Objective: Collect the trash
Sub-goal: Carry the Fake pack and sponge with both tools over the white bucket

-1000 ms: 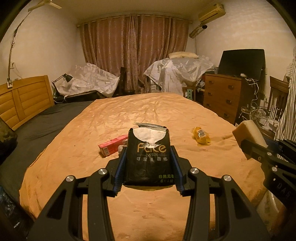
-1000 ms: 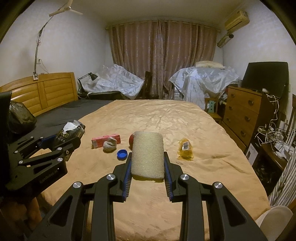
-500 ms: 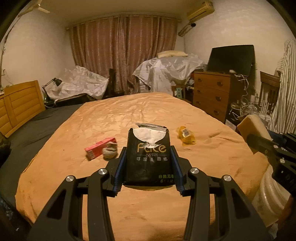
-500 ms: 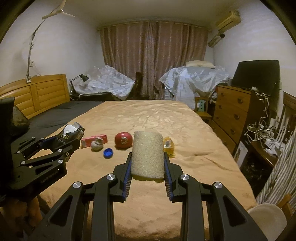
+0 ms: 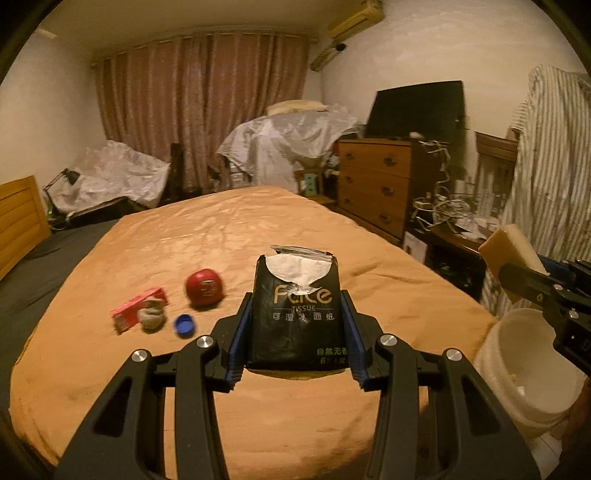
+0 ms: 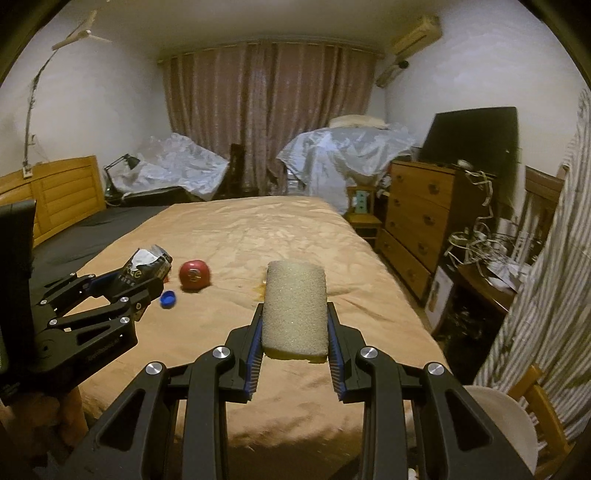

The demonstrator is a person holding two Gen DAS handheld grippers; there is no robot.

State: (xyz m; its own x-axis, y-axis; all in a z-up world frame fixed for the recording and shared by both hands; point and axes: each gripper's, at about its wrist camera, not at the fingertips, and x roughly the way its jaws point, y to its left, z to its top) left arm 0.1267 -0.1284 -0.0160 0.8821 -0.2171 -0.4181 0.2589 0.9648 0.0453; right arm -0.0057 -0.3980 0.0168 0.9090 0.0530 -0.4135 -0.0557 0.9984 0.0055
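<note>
1. Left wrist view: we find the left gripper (image 5: 297, 332) pinching a black tissue pack (image 5: 297, 314) upright at frame centre, torn top up, presumably so the tissues stay in.
2. Right wrist view: the right gripper (image 6: 295, 328) clamps a sponge (image 6: 295, 306) endwise at centre.
3. A white bucket (image 5: 524, 365) sits at the lower right off the bed (image 5: 229, 236); we judge it the drop point.
4. Left of centre, a red ball (image 5: 204, 288), blue cap (image 5: 184, 325), crumpled wad (image 5: 150, 314) and pink box (image 5: 127, 312) lie uncollected.

place: home bedroom | evidence: bed (image 6: 258, 236), wooden dresser (image 6: 417, 218), drawn curtains (image 6: 266, 110), wall air conditioner (image 6: 415, 35)
</note>
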